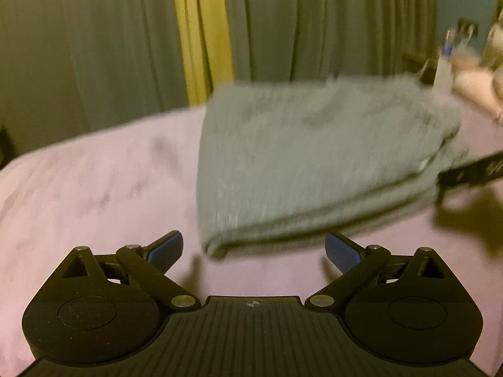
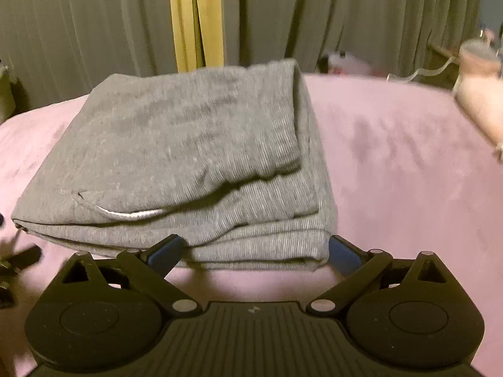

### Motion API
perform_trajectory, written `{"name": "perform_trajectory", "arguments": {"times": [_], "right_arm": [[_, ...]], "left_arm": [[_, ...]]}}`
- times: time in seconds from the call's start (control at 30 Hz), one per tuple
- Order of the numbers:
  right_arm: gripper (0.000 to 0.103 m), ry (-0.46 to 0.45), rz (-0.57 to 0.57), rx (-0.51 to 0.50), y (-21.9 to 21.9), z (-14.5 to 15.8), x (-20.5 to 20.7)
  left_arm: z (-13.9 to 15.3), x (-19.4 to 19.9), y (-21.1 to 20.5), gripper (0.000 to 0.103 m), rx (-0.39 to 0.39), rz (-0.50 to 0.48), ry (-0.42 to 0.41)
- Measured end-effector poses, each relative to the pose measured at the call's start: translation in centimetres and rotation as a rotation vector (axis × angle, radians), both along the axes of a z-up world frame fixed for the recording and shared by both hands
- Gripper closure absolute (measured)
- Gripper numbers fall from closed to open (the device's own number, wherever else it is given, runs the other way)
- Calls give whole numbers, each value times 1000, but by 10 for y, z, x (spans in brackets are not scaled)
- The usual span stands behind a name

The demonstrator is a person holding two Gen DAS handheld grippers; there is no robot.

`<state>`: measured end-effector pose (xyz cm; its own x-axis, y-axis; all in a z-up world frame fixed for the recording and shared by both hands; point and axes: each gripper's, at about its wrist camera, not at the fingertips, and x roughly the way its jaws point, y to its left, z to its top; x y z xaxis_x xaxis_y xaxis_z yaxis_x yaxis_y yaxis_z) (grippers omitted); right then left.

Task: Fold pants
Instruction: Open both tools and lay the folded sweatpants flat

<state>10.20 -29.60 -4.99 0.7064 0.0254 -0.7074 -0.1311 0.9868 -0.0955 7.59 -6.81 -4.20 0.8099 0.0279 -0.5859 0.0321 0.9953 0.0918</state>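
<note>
While the grey pants (image 2: 188,163) lie folded in a stack on the pink blanket (image 2: 408,188), right gripper (image 2: 254,251) sits w/ fingers spread wide at the stack's near edge, empty. Left gripper (image 1: 254,248) also spread, pants (image 1: 314,163) just ahead-right, blurred. Ribbed knit, layered folds.

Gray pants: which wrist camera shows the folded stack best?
The right wrist view: the gray pants sit sharp, with stacked layers and a drawstring visible. The left wrist view shows the same bundle motion-blurred, off to its right.
</note>
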Motion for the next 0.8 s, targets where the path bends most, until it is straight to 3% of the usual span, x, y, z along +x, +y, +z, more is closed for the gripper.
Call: {"name": "perform_trajectory", "arguments": {"times": [0.17,0.27,0.37,0.47,0.8], "right_arm": [[4,-186,-16,121,-7,23,-11],[4,-269,-21,121,-4,28,-8],[4,-226,-28,107,1,18,7],[4,-95,-22,-27,12,-3,18],[4,-162,70,-73,18,-1,4]], "left_arm": [[21,2,25,2,-134,109,-123],[17,18,40,2,-198,180,-87],[1,32,49,2,-248,214,6],[-13,35,56,0,-287,220,81],[-18,33,56,0,-292,220,81]]}}
